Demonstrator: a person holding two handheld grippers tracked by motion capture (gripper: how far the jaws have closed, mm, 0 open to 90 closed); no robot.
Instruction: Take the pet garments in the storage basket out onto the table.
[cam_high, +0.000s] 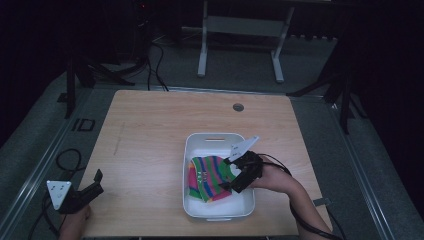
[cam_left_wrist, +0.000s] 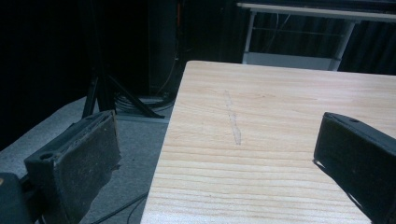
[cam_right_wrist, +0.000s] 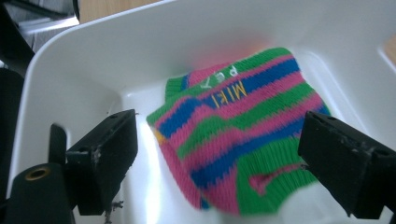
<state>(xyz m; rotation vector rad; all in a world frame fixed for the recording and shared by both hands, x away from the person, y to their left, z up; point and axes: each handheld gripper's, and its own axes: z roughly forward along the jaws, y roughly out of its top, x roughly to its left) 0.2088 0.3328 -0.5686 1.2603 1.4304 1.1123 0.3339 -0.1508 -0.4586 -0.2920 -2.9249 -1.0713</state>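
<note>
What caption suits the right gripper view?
Open right gripper poised over a striped sock lying in a white tub.

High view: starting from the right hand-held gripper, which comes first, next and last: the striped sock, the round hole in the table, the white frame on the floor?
1. Striped knitted sock, in the white plastic tub, directly beside the right hand-held gripper.
2. Round grey hole, near the table's far edge.
3. White metal frame, on the floor beyond the table.

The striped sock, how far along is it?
Done: the striped sock lies inside the white bin. In hand: nothing; the right gripper sits open over it, jaws either side. The left gripper is open at the table edge. Left: probably only pulling clear.
</note>
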